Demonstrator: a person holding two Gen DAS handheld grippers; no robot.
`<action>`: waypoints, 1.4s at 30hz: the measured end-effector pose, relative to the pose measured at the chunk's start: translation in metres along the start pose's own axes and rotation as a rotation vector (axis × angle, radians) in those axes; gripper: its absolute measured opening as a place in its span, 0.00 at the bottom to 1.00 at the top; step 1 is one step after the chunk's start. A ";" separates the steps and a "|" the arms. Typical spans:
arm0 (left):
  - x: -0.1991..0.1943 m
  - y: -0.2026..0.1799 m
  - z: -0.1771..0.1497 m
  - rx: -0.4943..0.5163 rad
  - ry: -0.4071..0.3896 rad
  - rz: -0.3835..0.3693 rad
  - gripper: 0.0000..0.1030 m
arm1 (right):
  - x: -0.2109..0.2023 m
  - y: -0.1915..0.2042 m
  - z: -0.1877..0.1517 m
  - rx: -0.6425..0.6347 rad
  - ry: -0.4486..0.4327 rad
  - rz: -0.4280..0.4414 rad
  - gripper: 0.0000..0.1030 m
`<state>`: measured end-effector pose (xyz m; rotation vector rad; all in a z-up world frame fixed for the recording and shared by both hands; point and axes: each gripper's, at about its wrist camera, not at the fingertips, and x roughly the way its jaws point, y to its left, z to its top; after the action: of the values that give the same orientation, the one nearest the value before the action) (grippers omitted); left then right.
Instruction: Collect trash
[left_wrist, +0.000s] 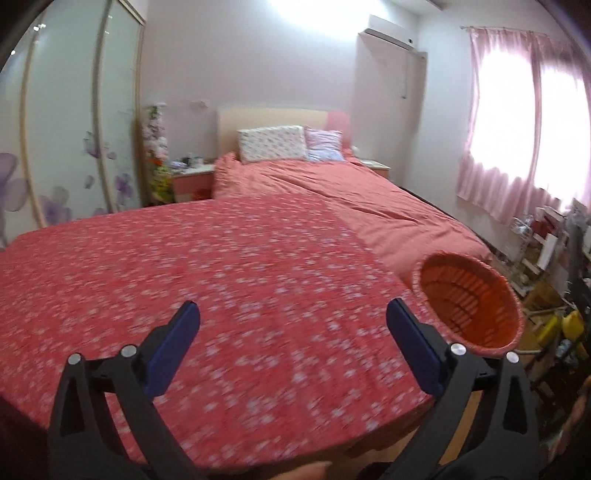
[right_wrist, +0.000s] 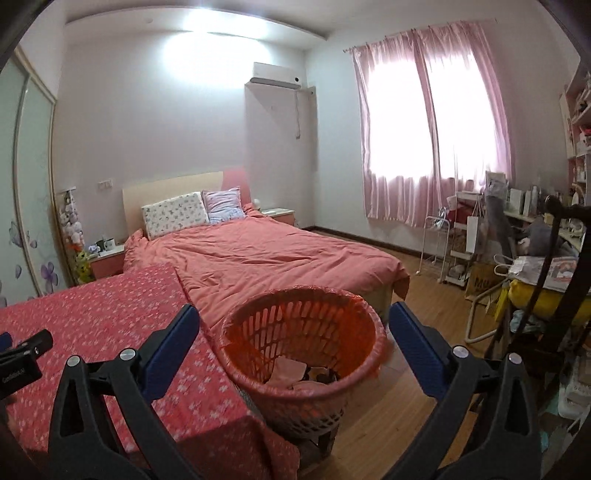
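Note:
An orange slatted trash basket (right_wrist: 306, 354) stands on a low stool at the right corner of the table, lined with a pink bag; several crumpled scraps (right_wrist: 291, 371) lie at its bottom. In the left wrist view the basket (left_wrist: 471, 299) is to the right of the fingers. My right gripper (right_wrist: 293, 325) is open and empty, held above and in front of the basket. My left gripper (left_wrist: 291, 319) is open and empty over the table with the red flowered cloth (left_wrist: 184, 277); its body shows at the left edge of the right wrist view (right_wrist: 22, 360).
A bed with a salmon cover (right_wrist: 266, 258) adjoins the table's far side. Wooden floor (right_wrist: 432, 306) lies to the right, with a white rack (right_wrist: 439, 247), a cluttered desk (right_wrist: 535, 236) and a yellow object (right_wrist: 546, 299). Wardrobe doors (left_wrist: 66, 122) stand left.

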<state>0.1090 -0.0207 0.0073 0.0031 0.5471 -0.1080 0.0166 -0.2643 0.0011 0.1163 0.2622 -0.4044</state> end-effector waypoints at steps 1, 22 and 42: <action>-0.008 0.003 -0.004 -0.002 -0.014 0.015 0.96 | -0.005 0.002 -0.003 -0.014 -0.006 -0.002 0.98; -0.069 0.026 -0.055 -0.084 -0.038 0.061 0.96 | -0.038 0.026 -0.027 -0.096 0.101 -0.038 0.98; -0.066 0.014 -0.061 -0.094 0.011 0.065 0.96 | -0.034 0.023 -0.037 -0.075 0.237 -0.054 0.98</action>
<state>0.0223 0.0018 -0.0111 -0.0697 0.5623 -0.0193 -0.0129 -0.2248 -0.0240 0.0832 0.5145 -0.4346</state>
